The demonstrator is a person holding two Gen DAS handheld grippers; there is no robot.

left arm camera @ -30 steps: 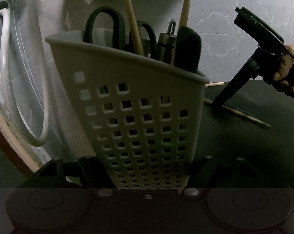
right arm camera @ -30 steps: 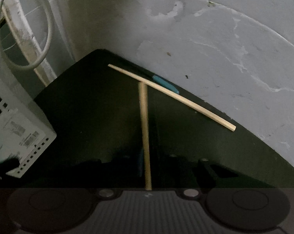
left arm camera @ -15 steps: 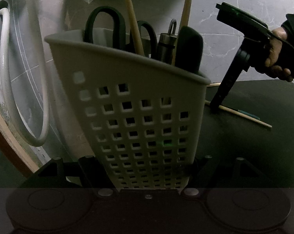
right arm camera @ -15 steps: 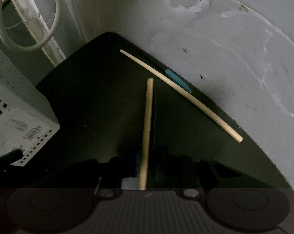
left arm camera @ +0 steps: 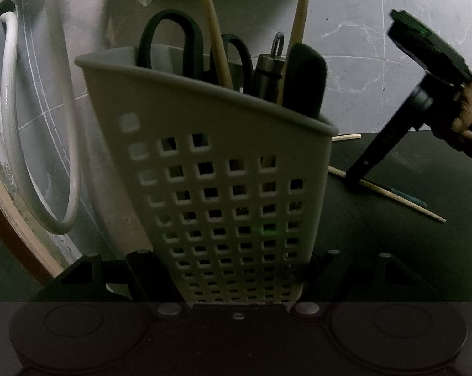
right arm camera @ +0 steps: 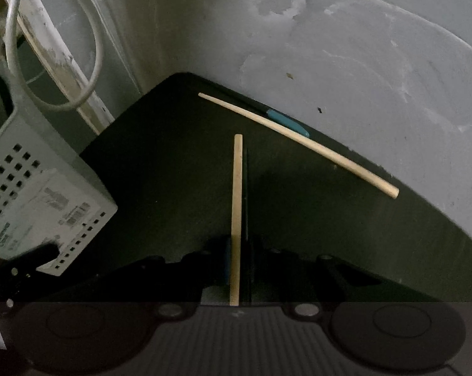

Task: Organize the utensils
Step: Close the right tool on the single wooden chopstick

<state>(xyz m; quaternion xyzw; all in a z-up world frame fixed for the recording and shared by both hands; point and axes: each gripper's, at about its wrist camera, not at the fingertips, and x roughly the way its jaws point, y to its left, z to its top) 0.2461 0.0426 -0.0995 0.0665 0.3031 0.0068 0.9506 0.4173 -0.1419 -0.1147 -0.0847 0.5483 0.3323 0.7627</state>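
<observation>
Left gripper (left arm camera: 239, 285) clamped on perforated caddy (left arm camera: 223, 169) to steady it, right gripper (right arm camera: 237, 269) pinched shut on one chopstick (right arm camera: 237, 206), second chopstick (right arm camera: 298, 139) lying on dark mat (right arm camera: 160, 163).

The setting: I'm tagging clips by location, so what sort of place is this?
Probably a kitchen or utility corner: a grey perforated plastic utensil caddy, grey marble-look wall tiles and a white flexible hose.

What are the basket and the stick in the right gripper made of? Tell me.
Basket: looks like moulded plastic, matt pale grey, with punched square holes and a smooth rolled rim. Stick: probably bare wood or bamboo, pale tan, unvarnished; grain too faint to tell.
</observation>
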